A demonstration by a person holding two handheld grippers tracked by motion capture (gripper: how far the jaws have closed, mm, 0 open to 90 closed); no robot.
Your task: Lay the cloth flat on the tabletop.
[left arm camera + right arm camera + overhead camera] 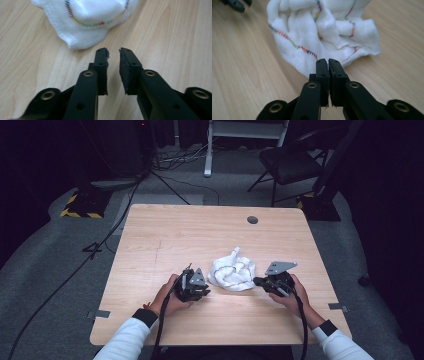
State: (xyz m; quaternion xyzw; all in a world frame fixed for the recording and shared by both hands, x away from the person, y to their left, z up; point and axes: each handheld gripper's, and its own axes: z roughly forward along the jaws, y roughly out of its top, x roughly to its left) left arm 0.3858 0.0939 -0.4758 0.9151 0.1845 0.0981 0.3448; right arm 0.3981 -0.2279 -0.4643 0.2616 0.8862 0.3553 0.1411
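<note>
Lying crumpled on the wooden table [150,250], a white towel [232,273] with thin multicoloured stitched lines is seen a little right of the table's middle, toward the person's edge. It is flanked by two hand-held grippers, each gripped by a hand in a white sleeve with a dark cuff.

The left gripper [202,290] is held just beside the towel's left edge. In the left gripper view its tip [113,53] is seen over bare wood, with the jaws parted by a small gap and nothing between them; the towel's hem [85,37] lies just ahead of them, close but apart.

The right gripper [259,281] is held at the towel's right edge. In the right gripper view its jaws are seen pressed together, tip [328,62] against the near hem of the towel [322,32]. Whether any cloth is pinched between them cannot be told, since the hem passes right behind the jaw ends.

A round grommet hole [252,219] is seen near the table's far edge. Beyond the table, a dark folding chair [290,162], a white frame leg [208,150] and black cables [107,237] on grey carpet are seen.
</note>
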